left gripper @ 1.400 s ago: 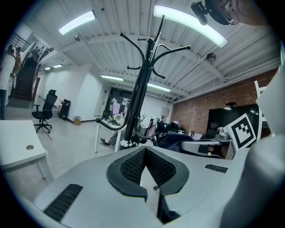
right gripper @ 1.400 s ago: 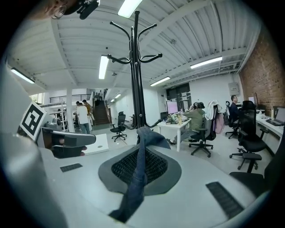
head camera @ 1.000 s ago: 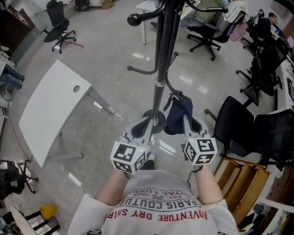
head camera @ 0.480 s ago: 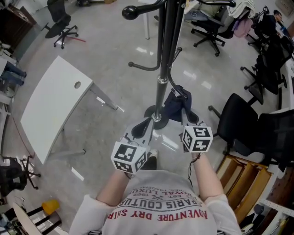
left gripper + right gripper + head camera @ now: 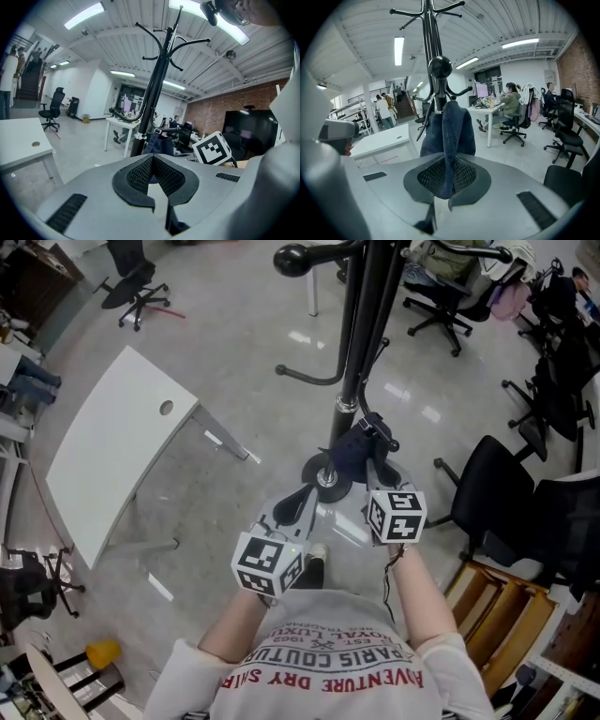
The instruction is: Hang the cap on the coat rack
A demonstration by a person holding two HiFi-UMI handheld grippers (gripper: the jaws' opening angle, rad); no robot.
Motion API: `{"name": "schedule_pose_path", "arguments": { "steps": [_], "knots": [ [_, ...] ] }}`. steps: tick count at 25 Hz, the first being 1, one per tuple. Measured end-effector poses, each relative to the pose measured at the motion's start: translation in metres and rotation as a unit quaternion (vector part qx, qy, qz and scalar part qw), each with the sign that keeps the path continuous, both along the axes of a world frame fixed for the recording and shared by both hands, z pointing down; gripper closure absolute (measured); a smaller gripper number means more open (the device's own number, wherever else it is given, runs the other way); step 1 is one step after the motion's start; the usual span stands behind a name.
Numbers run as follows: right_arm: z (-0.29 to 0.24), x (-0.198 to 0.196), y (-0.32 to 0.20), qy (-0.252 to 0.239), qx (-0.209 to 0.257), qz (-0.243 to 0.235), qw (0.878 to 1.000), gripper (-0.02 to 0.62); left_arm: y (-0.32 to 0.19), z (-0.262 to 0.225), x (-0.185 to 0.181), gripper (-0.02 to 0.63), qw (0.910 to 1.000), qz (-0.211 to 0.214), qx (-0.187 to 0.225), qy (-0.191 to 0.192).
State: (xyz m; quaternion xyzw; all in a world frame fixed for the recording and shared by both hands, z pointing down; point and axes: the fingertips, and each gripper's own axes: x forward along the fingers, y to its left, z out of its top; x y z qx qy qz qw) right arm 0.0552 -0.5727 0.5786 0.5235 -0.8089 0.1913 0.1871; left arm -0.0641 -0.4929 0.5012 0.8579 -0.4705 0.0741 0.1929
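Right gripper [image 5: 449,160], jaws clenched on a fold of the dark blue cap [image 5: 447,124]; the cap hangs from the jaws close beside the pole of the black coat rack [image 5: 362,334], below a knob-ended hook [image 5: 440,68], and rests on none of the hooks. Left gripper [image 5: 153,157], jaws closed together with nothing between them, held lower and to the left of the pole. White desk [image 5: 112,446] stands well apart at left

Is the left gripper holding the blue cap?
No, the cap is pinched in the right gripper; the left gripper is shut on nothing.
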Motion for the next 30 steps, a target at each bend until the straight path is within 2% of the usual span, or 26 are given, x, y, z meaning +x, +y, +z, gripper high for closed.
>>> {"name": "schedule_pose_path", "arguments": {
  "steps": [8, 13, 17, 20, 22, 25, 30],
  "knots": [
    [0.014, -0.006, 0.01, -0.012, -0.009, -0.013, 1.0, 0.575, -0.003, 0.003, 0.001, 0.6, 1.0, 0.0, 0.004, -0.001],
    [-0.001, 0.006, 0.018, -0.044, 0.0, 0.005, 0.999, 0.575, 0.003, -0.001, 0.007, 0.6, 1.0, -0.001, 0.006, -0.002],
    [-0.018, 0.023, 0.026, -0.02, 0.026, 0.025, 0.999, 0.571, 0.012, -0.007, 0.013, 0.601, 0.9999, -0.005, 0.013, -0.003],
    [-0.032, 0.027, 0.031, -0.009, 0.039, 0.02, 0.999, 0.489, 0.019, -0.011, 0.016, 0.601, 0.9998, -0.011, 0.017, -0.002],
    [-0.045, 0.025, 0.036, -0.013, 0.047, 0.008, 0.999, 0.48, 0.022, -0.015, 0.018, 0.6, 0.9997, -0.014, 0.02, -0.001],
    [-0.078, 0.026, 0.05, -0.037, 0.083, 0.0, 0.996, 0.48, 0.027, -0.028, 0.021, 0.6, 0.9993, -0.019, 0.033, 0.001],
    [-0.134, 0.032, 0.08, -0.076, 0.16, -0.011, 0.984, 0.492, 0.037, -0.057, 0.027, 0.6, 0.9973, -0.03, 0.066, 0.008]
  ]
}}
